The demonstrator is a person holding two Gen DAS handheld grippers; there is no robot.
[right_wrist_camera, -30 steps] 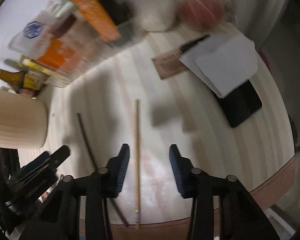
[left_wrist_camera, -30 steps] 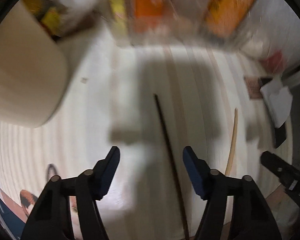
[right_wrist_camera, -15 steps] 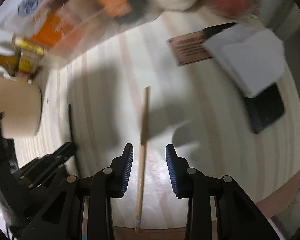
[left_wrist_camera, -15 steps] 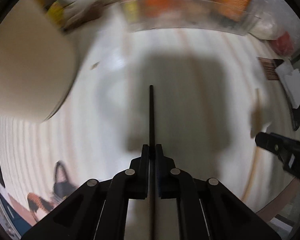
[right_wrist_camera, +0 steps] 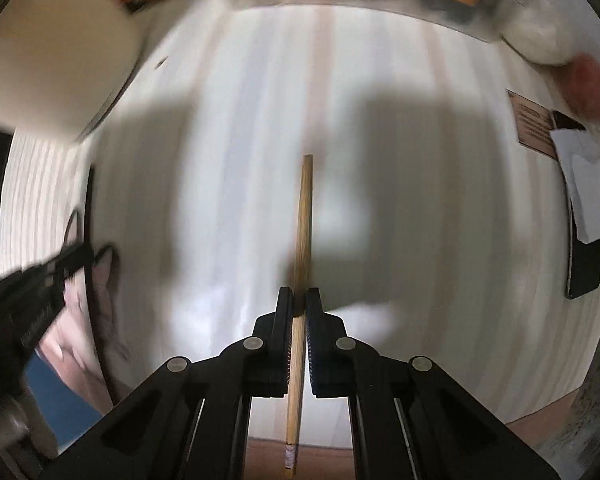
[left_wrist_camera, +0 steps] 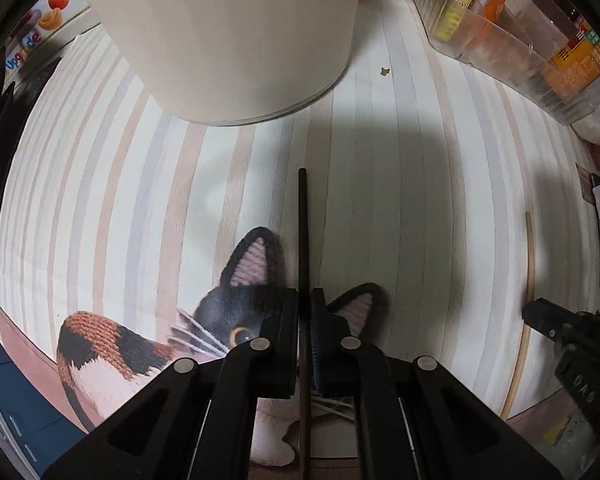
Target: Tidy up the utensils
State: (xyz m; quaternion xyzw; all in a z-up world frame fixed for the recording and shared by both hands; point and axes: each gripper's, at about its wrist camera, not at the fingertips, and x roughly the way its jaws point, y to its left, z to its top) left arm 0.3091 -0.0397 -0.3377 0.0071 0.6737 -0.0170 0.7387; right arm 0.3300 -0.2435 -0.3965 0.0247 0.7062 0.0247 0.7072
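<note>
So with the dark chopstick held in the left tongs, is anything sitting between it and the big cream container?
Nothing visible. The left tongs are shut on the dark chopstick, and only bare striped tabletop lies between its tip and the cream container.

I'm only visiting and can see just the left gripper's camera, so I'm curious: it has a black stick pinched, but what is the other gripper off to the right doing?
Observer: The right gripper is shut on a light wooden chopstick.
Operator: Is the whole chopstick visible on your side?
Observer: Yes, from its square top end down to a patterned tip near the table edge.
Operator: Anything beyond it that I can't see properly?
Observer: A dark flat slab lies at the far right, part-covered by white paper.
</note>
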